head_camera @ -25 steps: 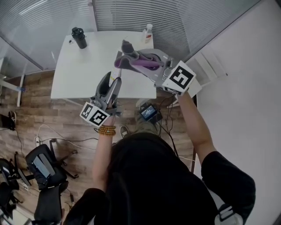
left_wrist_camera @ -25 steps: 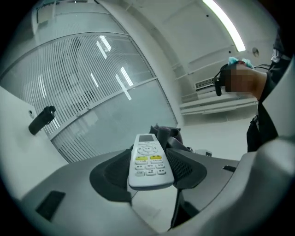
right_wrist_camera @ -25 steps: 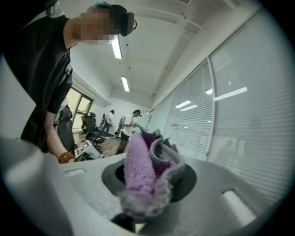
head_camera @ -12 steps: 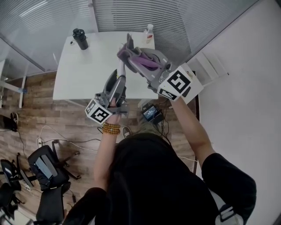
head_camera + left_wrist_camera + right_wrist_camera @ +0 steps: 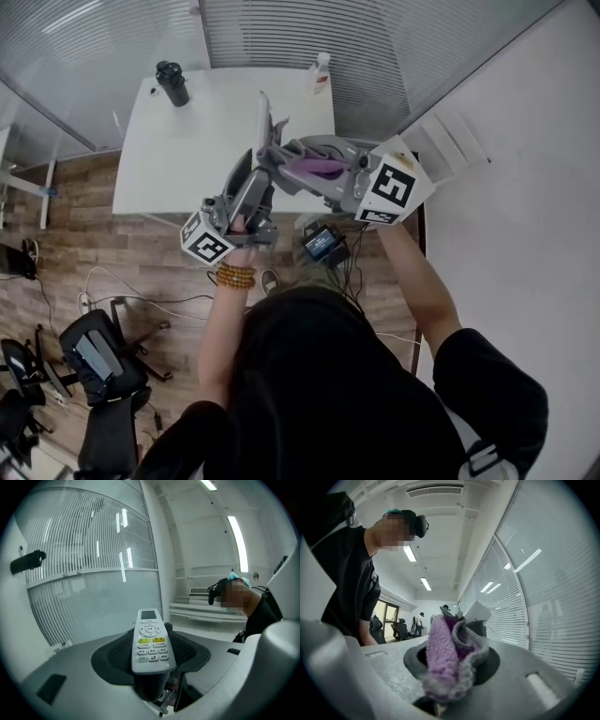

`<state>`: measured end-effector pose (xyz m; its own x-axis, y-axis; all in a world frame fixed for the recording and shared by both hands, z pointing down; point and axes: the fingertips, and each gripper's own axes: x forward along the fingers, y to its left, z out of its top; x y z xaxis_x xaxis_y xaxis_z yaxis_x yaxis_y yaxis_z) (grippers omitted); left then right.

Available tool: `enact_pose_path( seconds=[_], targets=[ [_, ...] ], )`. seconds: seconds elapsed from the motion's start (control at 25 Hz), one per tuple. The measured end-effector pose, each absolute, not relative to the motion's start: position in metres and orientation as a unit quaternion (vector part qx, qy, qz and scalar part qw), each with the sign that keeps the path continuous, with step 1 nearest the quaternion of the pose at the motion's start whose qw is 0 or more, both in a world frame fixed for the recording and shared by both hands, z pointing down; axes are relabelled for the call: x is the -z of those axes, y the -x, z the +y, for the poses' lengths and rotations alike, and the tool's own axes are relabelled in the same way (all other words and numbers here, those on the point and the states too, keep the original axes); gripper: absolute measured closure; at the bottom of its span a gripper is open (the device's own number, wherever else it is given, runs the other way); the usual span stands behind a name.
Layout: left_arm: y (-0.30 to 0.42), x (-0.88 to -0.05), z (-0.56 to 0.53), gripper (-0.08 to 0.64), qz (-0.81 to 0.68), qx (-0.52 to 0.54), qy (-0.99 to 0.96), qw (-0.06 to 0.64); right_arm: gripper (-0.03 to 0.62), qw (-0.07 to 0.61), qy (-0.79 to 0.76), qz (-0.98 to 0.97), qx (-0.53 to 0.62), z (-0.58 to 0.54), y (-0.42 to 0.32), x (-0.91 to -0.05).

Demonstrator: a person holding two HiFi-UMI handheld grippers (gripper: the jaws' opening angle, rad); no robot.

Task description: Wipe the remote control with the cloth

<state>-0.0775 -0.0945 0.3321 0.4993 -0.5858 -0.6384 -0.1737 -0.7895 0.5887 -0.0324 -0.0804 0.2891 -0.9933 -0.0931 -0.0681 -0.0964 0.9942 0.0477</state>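
My left gripper (image 5: 255,178) is held up over the white table (image 5: 187,141), shut on the lower end of a white remote control (image 5: 263,117) that stands up out of its jaws. In the left gripper view the remote (image 5: 150,641) faces the camera, buttons and small screen showing, between the dark pads of that gripper (image 5: 151,670). My right gripper (image 5: 286,161) is shut on a bunched purple and grey cloth (image 5: 314,167), its tip right beside the remote. In the right gripper view the cloth (image 5: 450,658) fills that gripper (image 5: 452,670), and a corner of the remote (image 5: 479,612) shows just behind it.
A black bottle (image 5: 171,81) stands at the table's far left and a white spray bottle (image 5: 321,71) at its far right. Blinds line the glass wall behind. Office chairs (image 5: 94,361) and cables lie on the wooden floor at the left.
The right gripper has rolled and swung the cloth down and left, up against the remote. The left gripper has risen a little and tilted the remote more upright.
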Motion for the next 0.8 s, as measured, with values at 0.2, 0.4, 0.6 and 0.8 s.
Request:
enact_pose_path(
  seconds=[0.2, 0.4, 0.6, 0.8],
  targets=[
    [0.071, -0.339, -0.090, 0.307, -0.194, 0.441, -0.847, 0.224, 0.522, 0.075, 0.085, 0.993, -0.025, -0.110, 0.014, -0.266],
    [0.055, -0.341, -0.084, 0.307, -0.164, 0.404, -0.870, 0.228, 0.522, 0.121, 0.134, 0.984, -0.015, -0.127, 0.013, -0.240],
    [0.045, -0.341, -0.081, 0.307, -0.166, 0.383, -0.880, 0.227, 0.522, 0.106, 0.119, 0.987, -0.016, -0.109, 0.023, -0.253],
    [0.062, -0.323, -0.094, 0.307, -0.180, 0.414, -0.864, 0.224, 0.523, 0.068, 0.098, 0.992, -0.037, -0.095, 0.030, -0.271]
  ],
)
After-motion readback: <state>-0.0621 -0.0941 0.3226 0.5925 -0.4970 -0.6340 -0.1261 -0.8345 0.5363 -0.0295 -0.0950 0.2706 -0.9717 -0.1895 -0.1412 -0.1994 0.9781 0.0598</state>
